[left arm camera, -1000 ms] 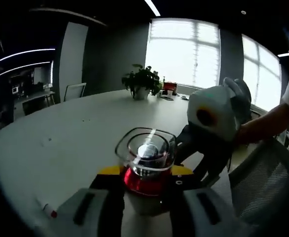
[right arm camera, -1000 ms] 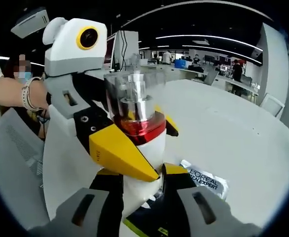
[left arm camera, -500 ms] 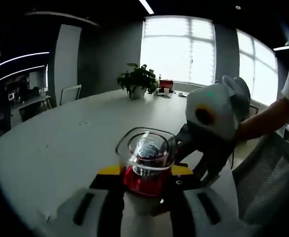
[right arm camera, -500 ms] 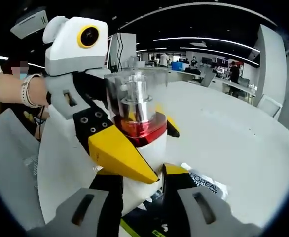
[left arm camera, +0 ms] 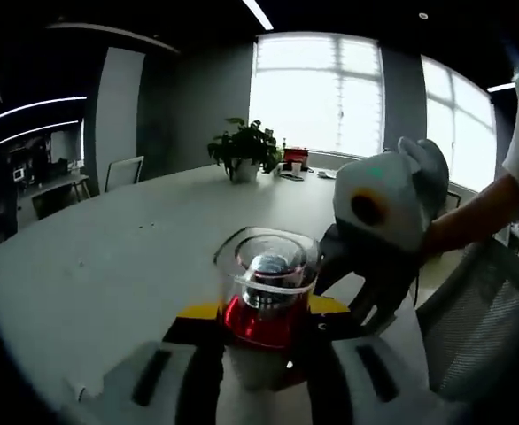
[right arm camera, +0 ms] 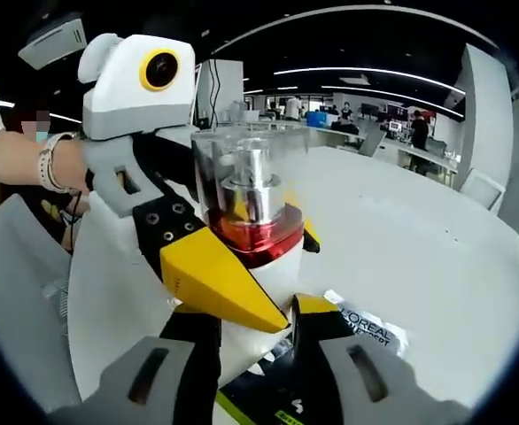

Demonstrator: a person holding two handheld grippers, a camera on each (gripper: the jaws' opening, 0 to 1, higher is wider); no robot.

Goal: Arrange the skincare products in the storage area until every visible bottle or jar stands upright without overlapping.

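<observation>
We see the bottle (right arm camera: pixel 252 232) upright, white-bodied, with a red collar, a silver pump and a clear cap, held above the tabletop (right arm camera: pixel 419 248) between both tools. In the left gripper view the bottle (left arm camera: pixel 266 312) rises right at the bottom centre, and our left tool (left arm camera: pixel 258 376) is closed on its white body, a yellow-tipped jaw on either side. In the right gripper view the left tool (right arm camera: pixel 189 257) comes in from the left, its yellow jaw pressed against the bottle just under the red collar. The right tool (right arm camera: pixel 254 341) grips the bottle lower down, its jaws tight against the white body. In the left gripper view the right tool (left arm camera: pixel 375 266) reaches in from the right, its dark jaws at the bottle's far side, with a person's arm (left arm camera: pixel 472 221) behind it. Below the bottle, on the tabletop, lies a white sachet (right arm camera: pixel 366 323) with black lettering. Farther off in the left gripper view a plant (left arm camera: pixel 244 149) stands on the tabletop before bright windows (left arm camera: pixel 317 93), and a mesh chair (left arm camera: pixel 481 328) sits at the right.
</observation>
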